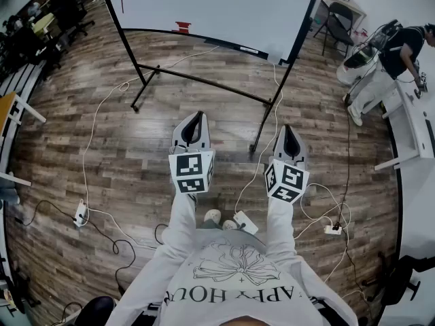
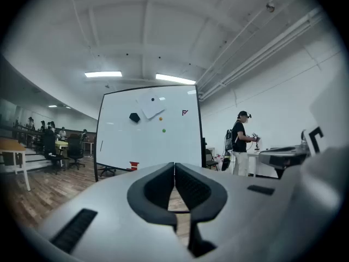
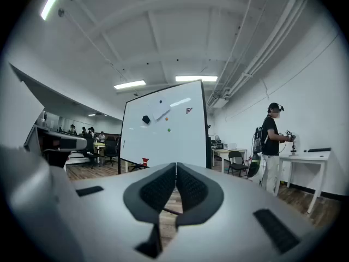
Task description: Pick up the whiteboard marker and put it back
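Head view, facing the whiteboard (image 1: 204, 5) from well back.
Left gripper (image 1: 196, 116) and right gripper (image 1: 291, 129) held side by side above wood floor (image 1: 102, 148), jaws pressed together on nothing; seemingly the whiteboard marker (image 1: 122, 5) upright near the board's left edge, well apart from both.

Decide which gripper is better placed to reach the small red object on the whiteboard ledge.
Left, likely: left gripper lines up below the small red object; right gripper sits farther right.
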